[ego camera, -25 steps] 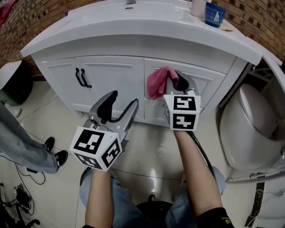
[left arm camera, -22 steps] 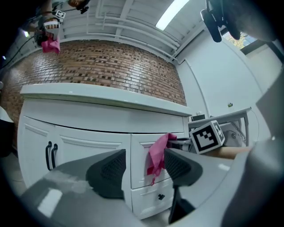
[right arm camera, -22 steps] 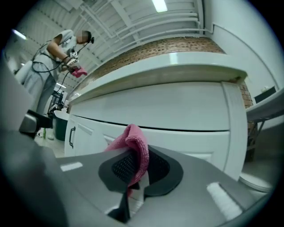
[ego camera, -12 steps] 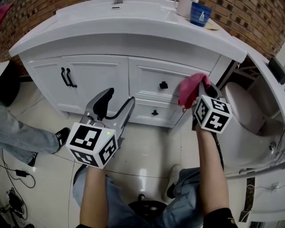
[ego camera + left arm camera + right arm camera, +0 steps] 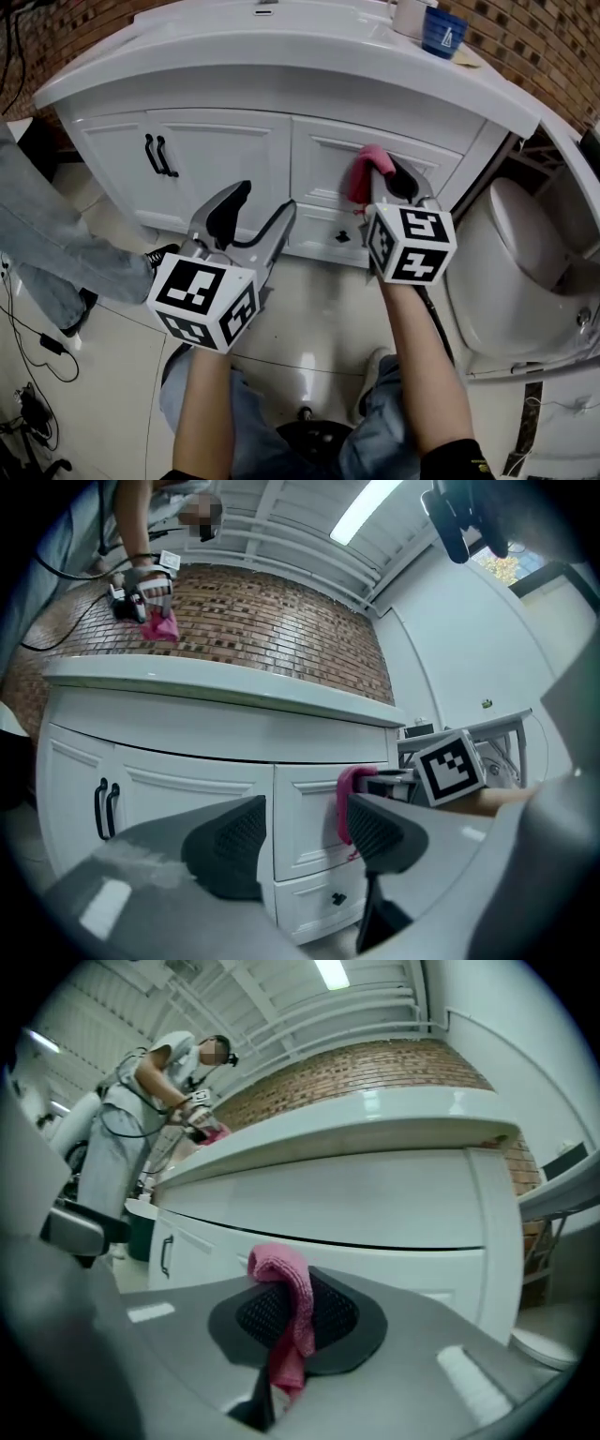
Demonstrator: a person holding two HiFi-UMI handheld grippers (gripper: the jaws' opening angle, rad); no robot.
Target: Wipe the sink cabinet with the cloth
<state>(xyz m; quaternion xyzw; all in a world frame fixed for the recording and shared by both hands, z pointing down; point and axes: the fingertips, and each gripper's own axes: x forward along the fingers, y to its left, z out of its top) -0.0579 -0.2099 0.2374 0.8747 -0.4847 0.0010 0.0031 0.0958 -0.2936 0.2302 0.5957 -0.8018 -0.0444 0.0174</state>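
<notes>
The white sink cabinet (image 5: 225, 159) fills the upper head view, with two doors at left and drawers at right. My right gripper (image 5: 382, 180) is shut on the pink cloth (image 5: 364, 171) and holds it against the upper drawer front (image 5: 328, 155). In the right gripper view the cloth (image 5: 289, 1309) drapes over the pinched jaws, with the cabinet top (image 5: 375, 1124) just ahead. My left gripper (image 5: 251, 214) hangs open and holds nothing, a little in front of the cabinet near the door and drawer seam. The left gripper view shows the cloth (image 5: 345, 799) on the drawer.
A blue cup (image 5: 443, 31) stands on the countertop (image 5: 281, 47) at back right. A toilet (image 5: 520, 272) sits right of the cabinet. Black door handles (image 5: 155, 155) are at left. Another person's legs (image 5: 56, 262) stand at far left, cables (image 5: 37, 347) on the floor.
My right gripper with the cloth swept from the middle of the drawer out to its right end, then back left along the drawer. The left gripper stayed open and nearly still.
</notes>
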